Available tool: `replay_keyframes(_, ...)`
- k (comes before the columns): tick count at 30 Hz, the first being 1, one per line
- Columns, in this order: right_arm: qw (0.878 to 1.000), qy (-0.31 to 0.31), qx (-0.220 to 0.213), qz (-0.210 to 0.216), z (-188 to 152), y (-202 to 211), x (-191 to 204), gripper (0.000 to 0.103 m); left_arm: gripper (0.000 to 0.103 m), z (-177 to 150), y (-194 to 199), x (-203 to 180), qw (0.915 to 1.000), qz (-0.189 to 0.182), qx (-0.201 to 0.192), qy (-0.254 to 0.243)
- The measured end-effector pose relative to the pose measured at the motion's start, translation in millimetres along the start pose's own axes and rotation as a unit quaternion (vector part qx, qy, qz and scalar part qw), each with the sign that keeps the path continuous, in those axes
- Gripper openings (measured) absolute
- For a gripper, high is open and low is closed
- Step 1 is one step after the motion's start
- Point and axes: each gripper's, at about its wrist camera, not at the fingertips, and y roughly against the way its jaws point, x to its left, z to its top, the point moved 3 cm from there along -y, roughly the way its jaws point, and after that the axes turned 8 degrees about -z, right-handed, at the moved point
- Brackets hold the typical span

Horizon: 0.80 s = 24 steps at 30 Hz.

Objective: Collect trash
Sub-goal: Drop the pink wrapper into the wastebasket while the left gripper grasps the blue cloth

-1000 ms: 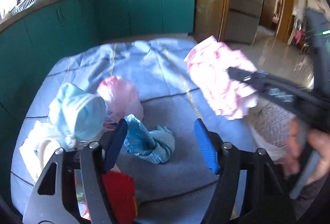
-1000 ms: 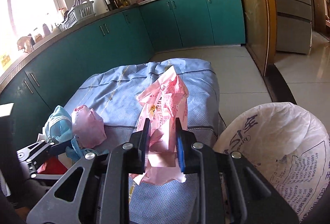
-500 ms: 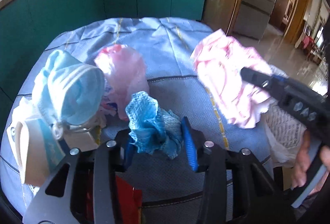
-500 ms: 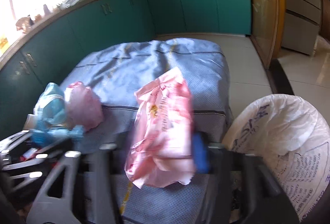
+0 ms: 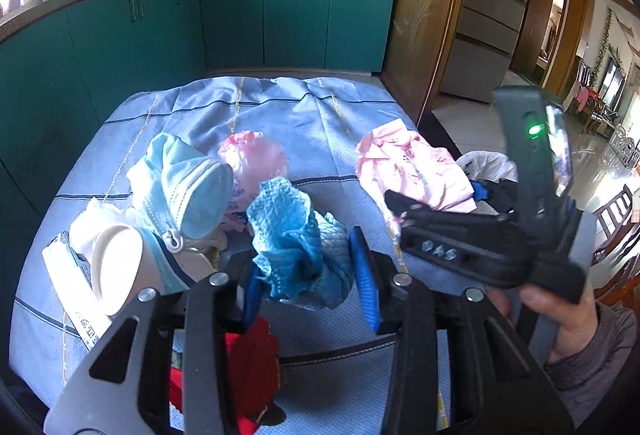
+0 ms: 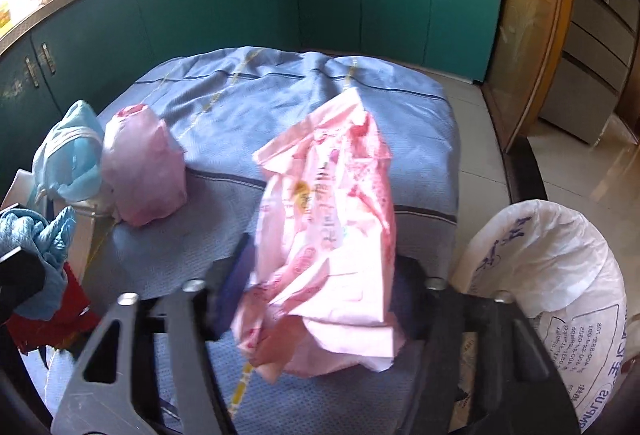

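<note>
Between left gripper [image 5: 310,275] jaws: blue cloth [image 5: 296,243], now clenched and raised off blue tablecloth [image 5: 280,107]; one second back jaws gaped wide, cloth lying ahead on table. Right gripper [image 6: 320,287] jaws now spread wide, pink wrapper [image 6: 328,235] loose between them, no longer pinched, sagging toward table edge rather than over white trash bag [image 6: 560,275] at right. Judgement: wrapper risks missing bag; cloth ready for carry. Pink bag [image 5: 252,155], face mask [image 5: 188,187], paper cup [image 5: 116,267], red packet [image 5: 248,367] remain uncollected.

A crumpled blue waffle-textured rag [image 5: 296,235], a pink printed wrapper [image 6: 328,235], and a pale-blue striped tablecloth [image 5: 280,111].
</note>
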Motion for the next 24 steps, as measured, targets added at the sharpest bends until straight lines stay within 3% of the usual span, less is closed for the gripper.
replay_keyframes(3,1.0,0.0,-0.008,0.01,-1.4,6.6,-0.4,0.036,0.04,-1.5,8.2,-3.1,0.9999,0.003,-0.012,-0.002)
replay_keyframes(9,0.995,-0.042,-0.089,0.028,5.6,50.6,-25.9,0.034,0.04,-5.1,25.1,-4.4,0.9995,0.01,-0.029,-0.007)
replay_keyframes(14,0.984,-0.083,-0.144,-0.06,-3.9,92.0,-76.1,0.034,0.04,-5.2,32.3,-3.9,0.9993,0.011,-0.035,-0.007)
replay_keyframes(19,0.975,-0.168,-0.113,-0.096,-36.3,100.9,-141.7,0.034,0.04,-4.5,39.6,-6.1,0.9988,0.009,-0.047,-0.009)
replay_keyframes(20,0.971,-0.183,-0.08,-0.133,-52.7,96.8,-164.6,0.034,0.04,-4.5,40.7,-6.4,0.9987,0.009,-0.049,-0.01)
replay_keyframes(24,0.968,-0.201,-0.024,-0.148,-71.6,82.1,-182.5,0.035,0.04,-3.6,41.1,-10.9,0.9985,0.005,-0.052,-0.017)
